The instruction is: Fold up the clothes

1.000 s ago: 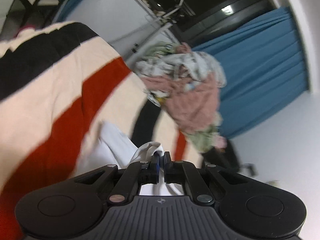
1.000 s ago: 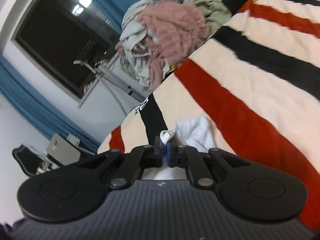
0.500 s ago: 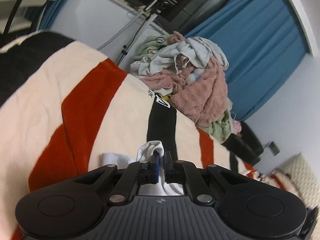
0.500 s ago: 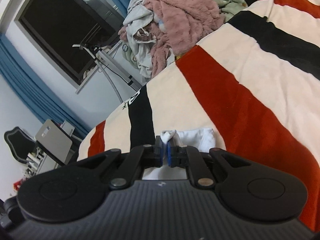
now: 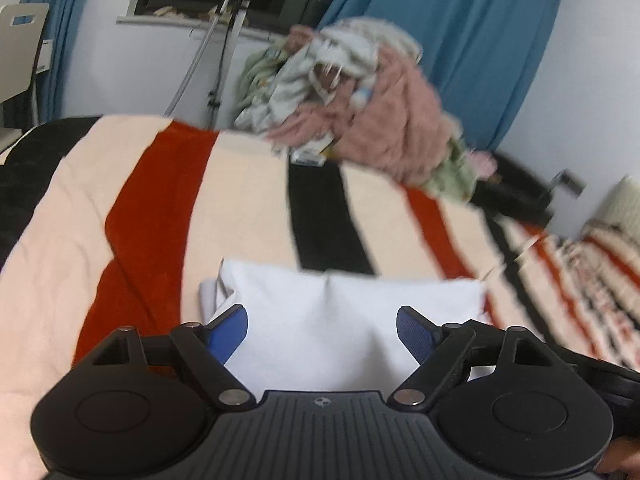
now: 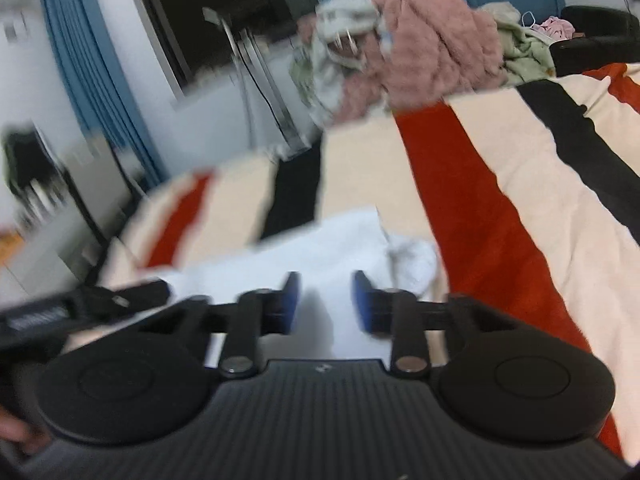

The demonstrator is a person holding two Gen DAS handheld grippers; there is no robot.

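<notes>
The left claw is released, its blue pads spread wide at 9 and 3 o'clock over the white garment, gripping nothing. That garment lies folded and flat on the striped blanket covering the bed, just ahead of both claws. The right claw is also released, its pads parted above the same white garment. A pile of clothes sits toward 12 o'clock, at the blanket's far edge.

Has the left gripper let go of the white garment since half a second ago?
Yes. The left gripper was shut on a bunched edge; now it is open, and the white garment lies flat on the striped blanket.
</notes>
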